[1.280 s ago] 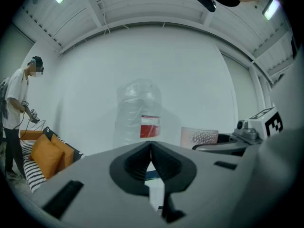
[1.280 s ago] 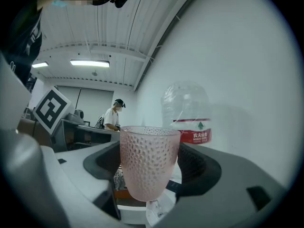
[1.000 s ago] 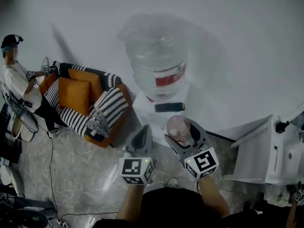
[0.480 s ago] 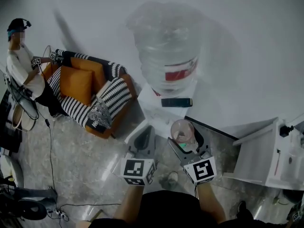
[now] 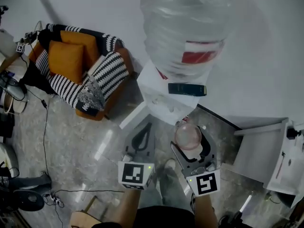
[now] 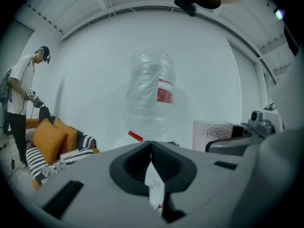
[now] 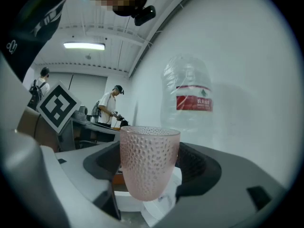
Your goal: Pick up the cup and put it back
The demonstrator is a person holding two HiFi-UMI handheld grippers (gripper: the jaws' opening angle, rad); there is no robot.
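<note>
A pink dimpled cup (image 5: pixel 188 137) stands upright between the jaws of my right gripper (image 5: pixel 189 129), which is shut on it. It hangs in front of a white water dispenser (image 5: pixel 159 96), below the big clear bottle (image 5: pixel 190 27). In the right gripper view the cup (image 7: pixel 148 158) fills the middle, gripped low on its sides by the right gripper (image 7: pixel 149 177). To its left my left gripper (image 5: pixel 148 126) is shut with nothing in it. The left gripper view shows the left gripper (image 6: pixel 151 146) with its jaws meeting, and the cup (image 6: pixel 212 134) off to the right.
A black device (image 5: pixel 187 89) lies on the dispenser top. A striped sofa with orange cushions (image 5: pixel 78 75) stands at the left and white furniture (image 5: pixel 266 156) at the right. Cables (image 5: pixel 47 122) run over the floor. A person (image 6: pixel 21 94) stands by the sofa.
The dispenser and bottle have come closer and higher in the head view. Both grippers sit lower in the frame. The cup has stayed in the right gripper and the left has stayed shut.
</note>
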